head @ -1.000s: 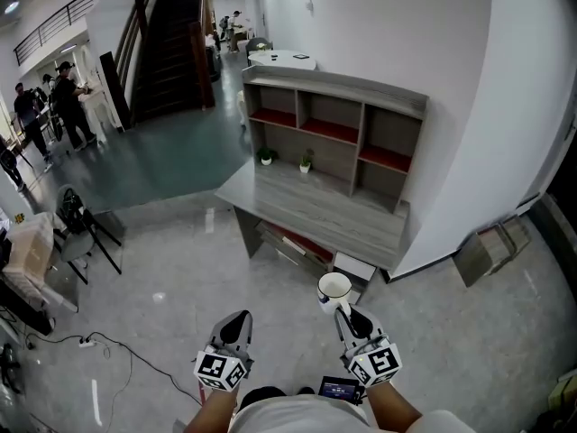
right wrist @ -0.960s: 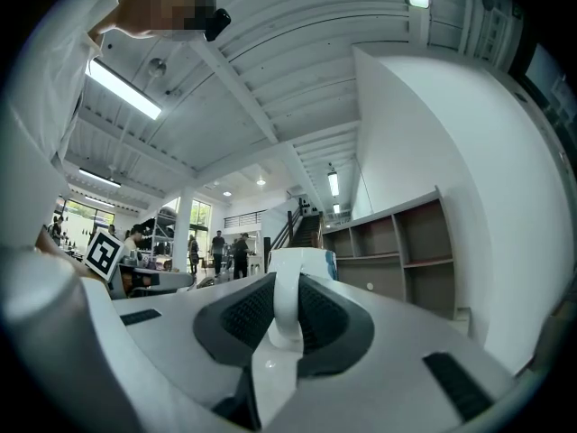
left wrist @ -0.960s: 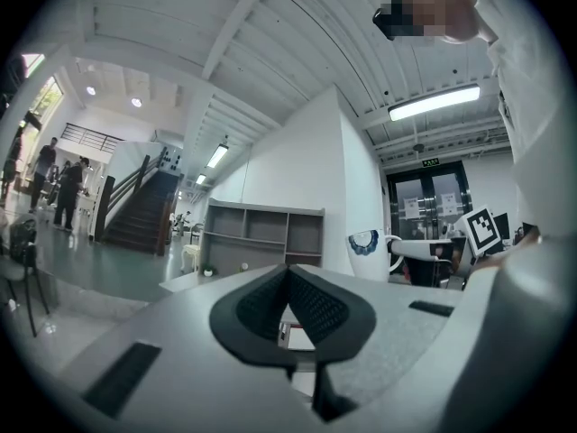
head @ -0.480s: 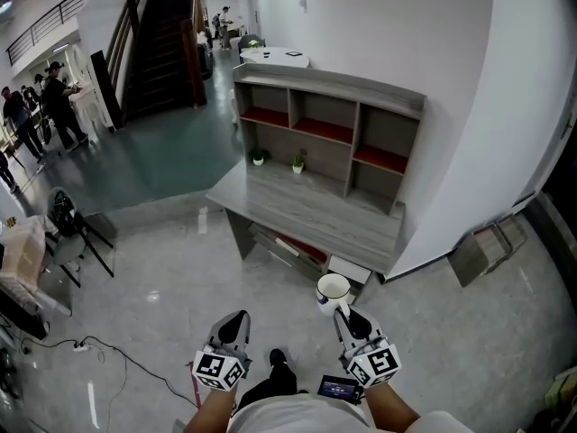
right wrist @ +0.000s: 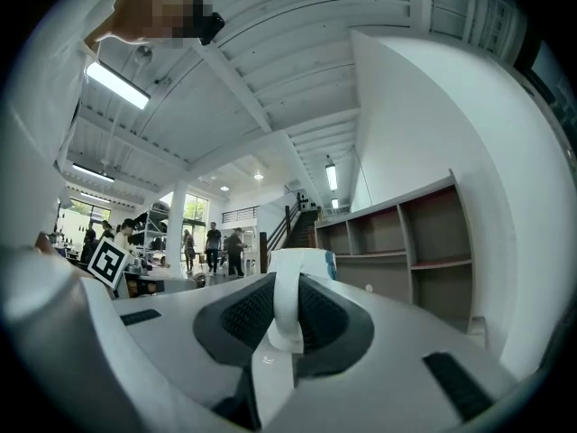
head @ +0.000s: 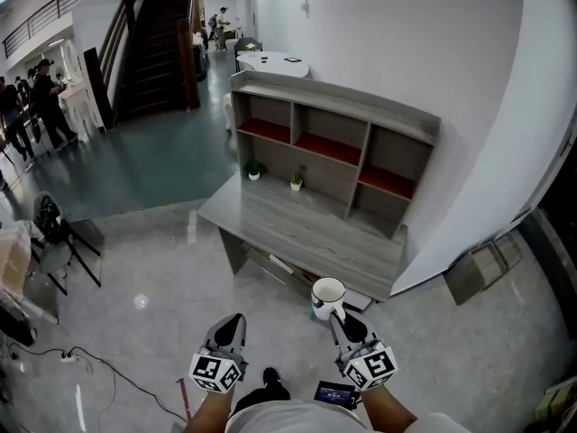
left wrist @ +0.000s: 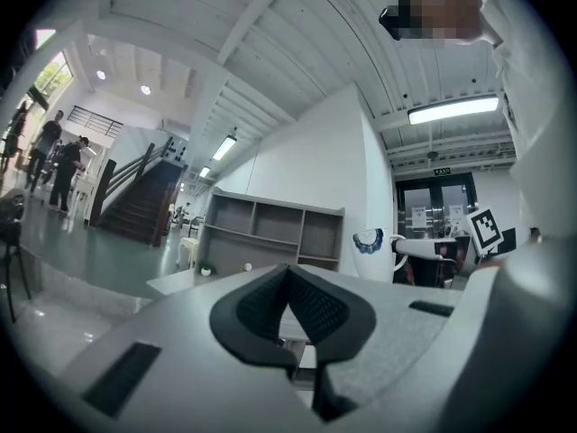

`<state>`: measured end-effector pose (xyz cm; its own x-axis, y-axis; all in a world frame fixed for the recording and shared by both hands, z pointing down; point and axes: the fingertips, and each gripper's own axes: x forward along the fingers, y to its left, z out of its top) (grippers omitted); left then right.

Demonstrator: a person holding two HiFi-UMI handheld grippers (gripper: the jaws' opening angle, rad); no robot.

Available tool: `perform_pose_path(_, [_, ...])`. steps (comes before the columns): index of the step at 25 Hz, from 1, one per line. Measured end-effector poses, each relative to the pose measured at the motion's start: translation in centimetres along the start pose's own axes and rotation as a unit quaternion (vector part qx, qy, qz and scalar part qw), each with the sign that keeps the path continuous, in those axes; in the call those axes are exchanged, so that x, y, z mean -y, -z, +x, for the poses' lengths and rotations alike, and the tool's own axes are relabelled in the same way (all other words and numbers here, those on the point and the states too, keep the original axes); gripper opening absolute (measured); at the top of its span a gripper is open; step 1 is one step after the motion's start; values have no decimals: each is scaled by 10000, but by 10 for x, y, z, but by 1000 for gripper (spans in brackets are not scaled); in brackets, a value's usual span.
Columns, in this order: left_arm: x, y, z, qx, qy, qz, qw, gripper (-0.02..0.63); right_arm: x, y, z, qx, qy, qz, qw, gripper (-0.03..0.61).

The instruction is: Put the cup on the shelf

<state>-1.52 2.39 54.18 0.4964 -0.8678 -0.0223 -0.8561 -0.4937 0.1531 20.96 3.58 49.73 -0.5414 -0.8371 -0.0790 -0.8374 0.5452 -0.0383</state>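
Observation:
A white cup (head: 327, 297) with a blue pattern hangs in the air in front of the desk, held by its handle in my right gripper (head: 343, 322), which is shut on it. In the right gripper view the cup's handle (right wrist: 286, 307) sits pinched between the dark pads. My left gripper (head: 229, 328) is beside it, shut with nothing in it. From the left gripper view the cup (left wrist: 369, 253) shows at the right. The grey shelf unit (head: 334, 138) with red-floored compartments stands on a grey desk (head: 306, 221) ahead of me.
Two small potted plants (head: 253, 170) (head: 296, 180) stand on the desk under the shelf. A white wall (head: 469, 133) curves along the right, with a cardboard box (head: 479, 270) at its foot. At the far left stand people (head: 41, 97) near a staircase (head: 155, 43) and a black chair (head: 51, 234).
The desk and shelf have drawn a little nearer and shifted left in the head view. Both grippers and the cup keep their places relative to me.

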Motion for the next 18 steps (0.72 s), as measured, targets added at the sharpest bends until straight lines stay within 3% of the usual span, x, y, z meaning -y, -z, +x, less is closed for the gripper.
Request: perform_pose_path(18, [-120,-21,131,-33,291,47,9996,8,54,-4,174,65,216,23,9997,80])
